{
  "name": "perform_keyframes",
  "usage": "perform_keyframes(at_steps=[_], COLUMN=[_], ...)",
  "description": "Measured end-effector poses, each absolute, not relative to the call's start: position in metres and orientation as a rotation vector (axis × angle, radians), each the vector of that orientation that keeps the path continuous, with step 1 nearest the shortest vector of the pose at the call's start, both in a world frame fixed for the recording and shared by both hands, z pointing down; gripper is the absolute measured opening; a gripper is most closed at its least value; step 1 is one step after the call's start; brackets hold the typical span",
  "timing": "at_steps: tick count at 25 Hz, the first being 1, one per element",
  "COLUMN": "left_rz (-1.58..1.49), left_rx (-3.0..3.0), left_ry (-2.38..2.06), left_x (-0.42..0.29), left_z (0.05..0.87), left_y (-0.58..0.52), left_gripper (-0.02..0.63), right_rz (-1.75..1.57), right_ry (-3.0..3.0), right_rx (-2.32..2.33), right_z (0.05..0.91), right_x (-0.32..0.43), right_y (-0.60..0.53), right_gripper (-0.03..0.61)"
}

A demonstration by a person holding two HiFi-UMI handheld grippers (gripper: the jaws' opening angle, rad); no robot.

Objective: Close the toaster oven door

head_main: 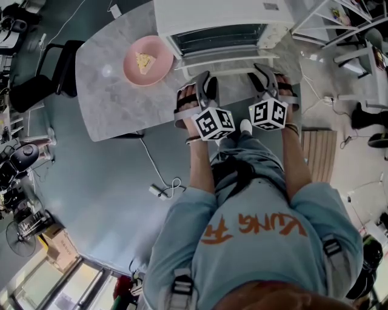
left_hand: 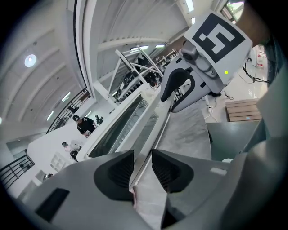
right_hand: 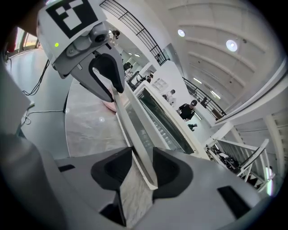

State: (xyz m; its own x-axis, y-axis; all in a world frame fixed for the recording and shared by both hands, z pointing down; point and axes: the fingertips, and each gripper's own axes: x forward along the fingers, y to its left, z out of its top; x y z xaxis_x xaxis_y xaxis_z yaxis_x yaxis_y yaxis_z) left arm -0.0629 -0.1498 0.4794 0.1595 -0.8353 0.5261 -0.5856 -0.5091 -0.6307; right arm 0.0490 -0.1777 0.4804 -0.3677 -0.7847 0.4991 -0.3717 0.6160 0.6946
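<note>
One pink plate (head_main: 131, 68): left part of the marble bench (head_main: 109, 106), a slice of food (head_main: 144, 62) on it, just left of the oven.
Left gripper (head_main: 205, 82): at the left end of the door handle (head_main: 229, 59); jaws spread, the handle runs between them, not clamped from both sides.
Toaster oven (head_main: 218, 12): white, at the bench's far edge, centre of the head view.
Oven door (head_main: 218, 39): glass, part open, tilted out toward the person, handle at its near edge.
Right gripper (head_main: 265, 74): at the right end of the same handle; jaws spread, the handle sits between them against one pad, with a gap on the other side.
Grippers: side by side, well apart along the handle.
</note>
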Motion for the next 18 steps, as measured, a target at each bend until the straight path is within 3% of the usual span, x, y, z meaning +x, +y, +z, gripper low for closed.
perform_keyframes(at_steps=[18], left_rz=[-1.199], left_rx=[-2.073], left_ry=[1.457], left_x=[-0.072], left_z=[0.444], left_y=[-0.217], left_gripper=[0.123], right_rz=[-0.713], right_ry=[-2.016], right_rx=[0.978], right_z=[0.443], right_x=[0.039], right_y=[-0.239], right_gripper=[0.149])
